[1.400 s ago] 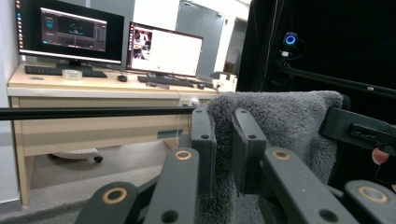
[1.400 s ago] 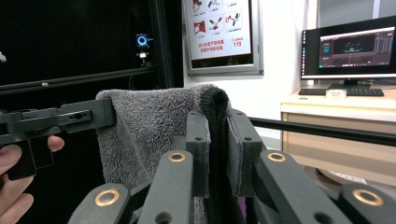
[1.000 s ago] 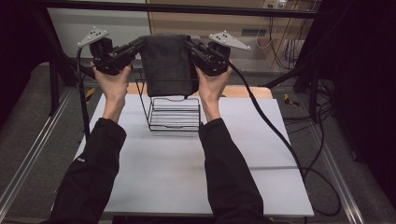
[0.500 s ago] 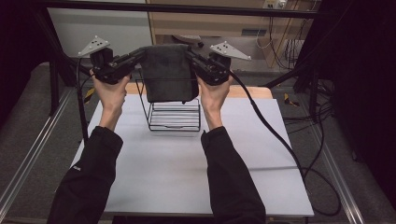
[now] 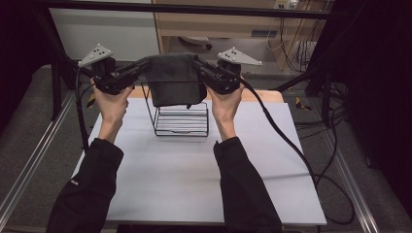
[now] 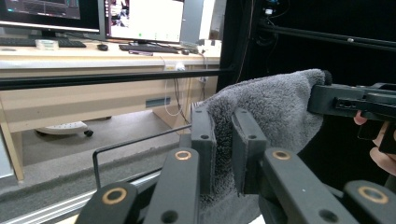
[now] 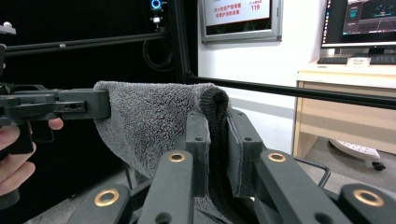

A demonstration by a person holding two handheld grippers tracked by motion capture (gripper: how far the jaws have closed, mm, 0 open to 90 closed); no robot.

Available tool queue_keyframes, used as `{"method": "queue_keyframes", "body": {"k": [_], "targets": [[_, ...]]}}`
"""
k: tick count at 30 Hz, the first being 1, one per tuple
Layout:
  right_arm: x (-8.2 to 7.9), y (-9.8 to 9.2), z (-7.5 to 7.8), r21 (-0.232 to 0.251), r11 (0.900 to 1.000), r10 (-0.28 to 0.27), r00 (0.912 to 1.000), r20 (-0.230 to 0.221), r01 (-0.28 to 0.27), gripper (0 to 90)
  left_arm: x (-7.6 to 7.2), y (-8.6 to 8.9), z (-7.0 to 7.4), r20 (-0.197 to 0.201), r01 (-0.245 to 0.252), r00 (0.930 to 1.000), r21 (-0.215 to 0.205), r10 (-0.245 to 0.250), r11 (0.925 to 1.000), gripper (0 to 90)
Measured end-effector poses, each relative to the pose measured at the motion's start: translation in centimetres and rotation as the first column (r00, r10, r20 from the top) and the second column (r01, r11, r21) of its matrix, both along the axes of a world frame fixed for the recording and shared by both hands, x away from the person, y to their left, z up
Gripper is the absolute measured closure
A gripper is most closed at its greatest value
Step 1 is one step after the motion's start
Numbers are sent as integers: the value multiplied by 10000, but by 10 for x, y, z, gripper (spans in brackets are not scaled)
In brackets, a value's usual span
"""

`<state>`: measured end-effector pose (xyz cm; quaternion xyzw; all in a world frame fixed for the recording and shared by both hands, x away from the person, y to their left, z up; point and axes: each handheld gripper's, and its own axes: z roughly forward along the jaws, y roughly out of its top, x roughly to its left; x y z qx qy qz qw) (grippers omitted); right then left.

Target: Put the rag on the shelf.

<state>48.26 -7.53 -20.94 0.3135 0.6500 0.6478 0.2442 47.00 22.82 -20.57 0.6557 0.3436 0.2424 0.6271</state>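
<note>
Over the far half of the white table [image 5: 194, 179], the grey towel [image 5: 174, 85] has risen a little over the last second and now hangs stretched above the black wire rack [image 5: 180, 119] near the far edge. The left gripper [image 5: 130, 74] pinches its left top corner, the right gripper [image 5: 204, 73] its right. Lifted and spread like this, it looks ready to be draped on the rack.

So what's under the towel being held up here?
A black wire rack stands on the white table below the grey towel. The towel's hanging lower edge covers the rack's upper part, so its top cannot be seen.
</note>
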Motion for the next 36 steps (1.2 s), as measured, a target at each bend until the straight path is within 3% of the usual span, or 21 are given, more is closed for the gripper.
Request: {"method": "queue_keyframes", "body": {"k": [12,22,25,29,33,36], "targets": [[-10,-2,-8,-555,9969,557,9984,-134,-564,808,-11,2,-13,-618,75,9981,176,-63,9998,793],[-15,-4,-8,-1219,9879,928,9953,-286,-957,806,-20,3,-14,-873,185,9961,956,-101,9953,772],[-16,-4,-9,-1267,9870,959,9948,-333,-994,805,-23,5,-10,-1092,235,9940,1137,-110,9932,753],[-17,-3,-10,-1330,9858,983,9944,-379,-1025,805,-26,10,2,-1334,-55,9908,1280,228,9918,679],[-18,-3,-11,-1456,9839,996,9944,-367,-1039,804,-26,14,14,-1311,-259,9905,1113,406,9935,682],[-19,-2,-12,-1537,9822,1037,9940,-348,-1079,803,-23,14,21,-1458,-292,9883,1006,438,9945,734]]}}
